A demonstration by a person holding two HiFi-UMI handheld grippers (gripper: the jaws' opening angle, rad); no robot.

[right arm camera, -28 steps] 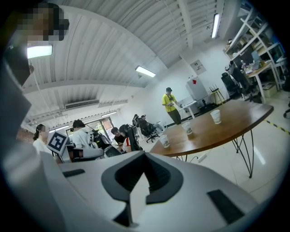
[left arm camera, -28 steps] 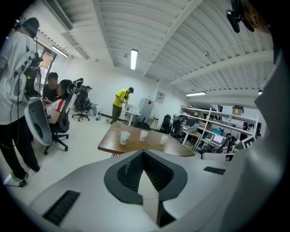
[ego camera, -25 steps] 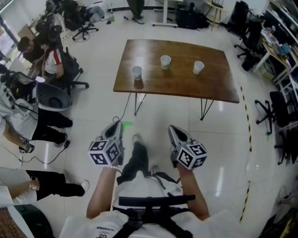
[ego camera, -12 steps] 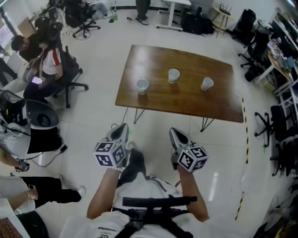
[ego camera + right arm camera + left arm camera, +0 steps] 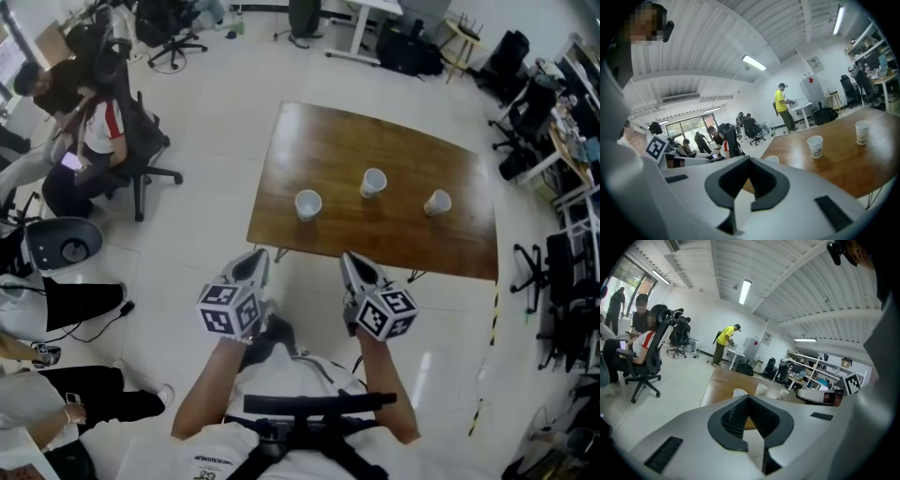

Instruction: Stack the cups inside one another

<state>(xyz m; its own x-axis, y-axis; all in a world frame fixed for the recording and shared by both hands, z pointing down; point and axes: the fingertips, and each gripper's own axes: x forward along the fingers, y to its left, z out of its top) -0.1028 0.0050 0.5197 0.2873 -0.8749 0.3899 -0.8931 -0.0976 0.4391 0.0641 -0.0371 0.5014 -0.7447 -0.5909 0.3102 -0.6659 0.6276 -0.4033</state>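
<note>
"Cups (image 5: 373, 182): where do they stand?"

"Three white ones, upright and well apart, in a loose row on the brown table (image 5: 375, 136). The left cup (image 5: 307, 203) is nearest the front edge, the middle cup (image 5: 373, 182) sits a little farther back, and the right cup (image 5: 437, 202) is toward the far side. Each stands alone."

"And the tools?"

"The left tool (image 5: 253, 264) and right tool (image 5: 354, 266) are side by side over the floor (image 5: 216, 187), just short of the table's near edge and pointing toward it. Both have their jaws closed together with nothing between them."
</note>
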